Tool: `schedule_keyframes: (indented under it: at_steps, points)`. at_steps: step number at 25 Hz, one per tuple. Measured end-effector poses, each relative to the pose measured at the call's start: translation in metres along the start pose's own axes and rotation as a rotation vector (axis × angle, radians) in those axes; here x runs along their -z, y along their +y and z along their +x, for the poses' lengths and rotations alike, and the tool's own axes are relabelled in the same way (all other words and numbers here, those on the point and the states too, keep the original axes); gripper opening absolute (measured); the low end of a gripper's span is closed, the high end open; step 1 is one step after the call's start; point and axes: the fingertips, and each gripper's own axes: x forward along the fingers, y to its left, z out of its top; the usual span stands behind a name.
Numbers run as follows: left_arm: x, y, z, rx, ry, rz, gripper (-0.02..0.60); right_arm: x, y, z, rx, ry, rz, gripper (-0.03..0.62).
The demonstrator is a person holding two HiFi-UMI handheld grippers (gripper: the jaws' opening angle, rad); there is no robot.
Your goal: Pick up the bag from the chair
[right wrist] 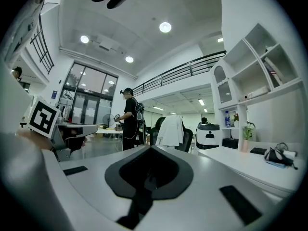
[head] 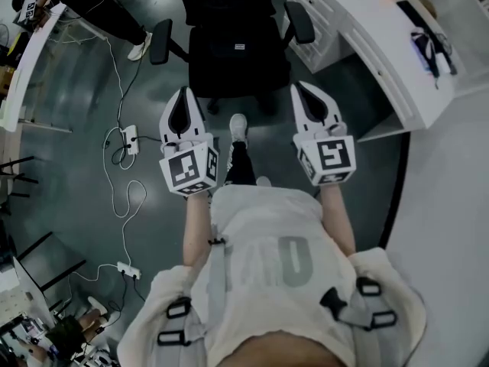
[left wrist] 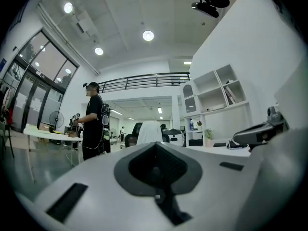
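Observation:
A black office chair stands just ahead of me in the head view, its armrests spread to either side. On its seat lies a dark shape with a small white label; I cannot tell whether it is the bag. My left gripper and right gripper are held side by side, pointing at the chair, short of the seat's near edge. Both are shut with nothing between the jaws. The left gripper and the right gripper look level across the room at a distant chair draped in white cloth.
A white desk runs along the right, close to the chair. Cables and a power strip lie on the floor at the left. A person in black stands at the upper left by a white table. My own shoe is below the chair.

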Motion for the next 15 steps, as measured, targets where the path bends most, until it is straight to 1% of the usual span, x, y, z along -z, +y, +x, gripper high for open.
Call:
schedule_keyframes:
  at_steps: [3, 7, 11, 15]
  points:
    - [0.0, -0.001, 0.026, 0.024, 0.009, 0.005, 0.006, 0.0, -0.014, 0.018, 0.017, 0.001, -0.007, 0.005]
    - [0.006, 0.006, 0.061, 0.033, 0.017, 0.001, 0.006, 0.009, -0.027, 0.049, 0.027, 0.014, -0.004, 0.005]
    - [0.015, 0.018, 0.108, 0.042, 0.039, -0.006, 0.006, 0.015, -0.045, 0.09, 0.038, 0.039, 0.005, 0.005]
    - [0.019, 0.035, 0.159, 0.04, 0.043, -0.034, 0.006, 0.012, -0.063, 0.137, 0.041, 0.062, -0.008, 0.005]
